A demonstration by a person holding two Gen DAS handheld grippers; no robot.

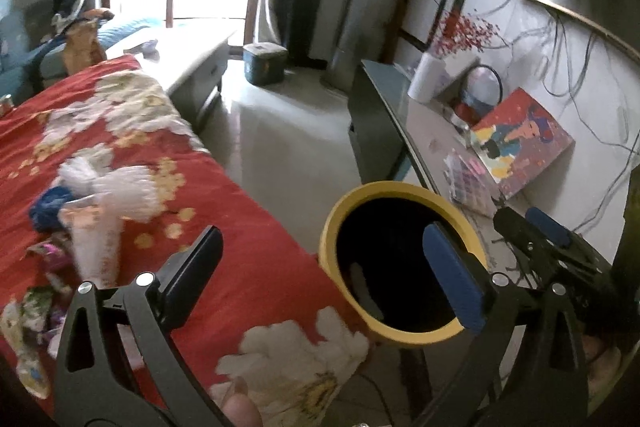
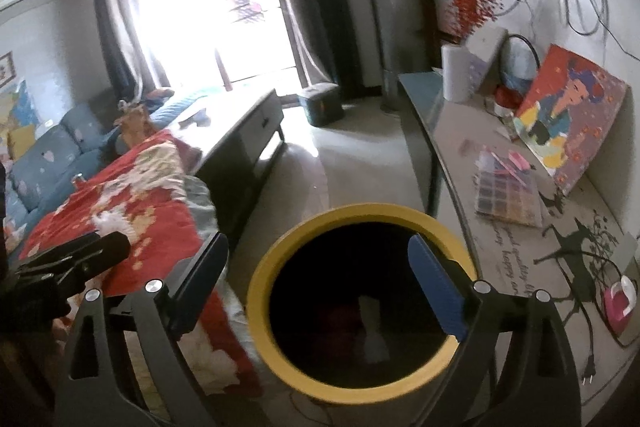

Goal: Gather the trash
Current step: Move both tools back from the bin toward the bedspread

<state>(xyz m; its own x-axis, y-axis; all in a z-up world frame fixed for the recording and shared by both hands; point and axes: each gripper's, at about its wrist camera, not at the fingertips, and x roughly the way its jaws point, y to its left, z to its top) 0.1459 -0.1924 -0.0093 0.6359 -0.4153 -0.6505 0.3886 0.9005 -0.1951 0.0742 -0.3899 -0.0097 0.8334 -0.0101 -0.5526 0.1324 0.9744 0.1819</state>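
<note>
A yellow-rimmed bin [image 1: 400,259] with a dark inside stands between the red flowered cloth [image 1: 248,267] and a side table. My left gripper [image 1: 324,239] hovers open over the bin's left rim with nothing between its fingers. My right gripper [image 2: 316,245] is open and empty just above the bin [image 2: 360,299]. A pale scrap [image 2: 372,331] and something reddish lie at the bottom. On the cloth to the left lie white crumpled plastic [image 1: 108,195], a blue wrapper [image 1: 48,211] and colourful wrappers [image 1: 36,307].
The side table [image 2: 452,163] to the right holds a painting [image 2: 572,111], a bead tray [image 2: 504,187], a paper roll and a vase of red flowers. Beyond lie a low cabinet [image 2: 248,131], a blue sofa, a small box on the floor and a bright window.
</note>
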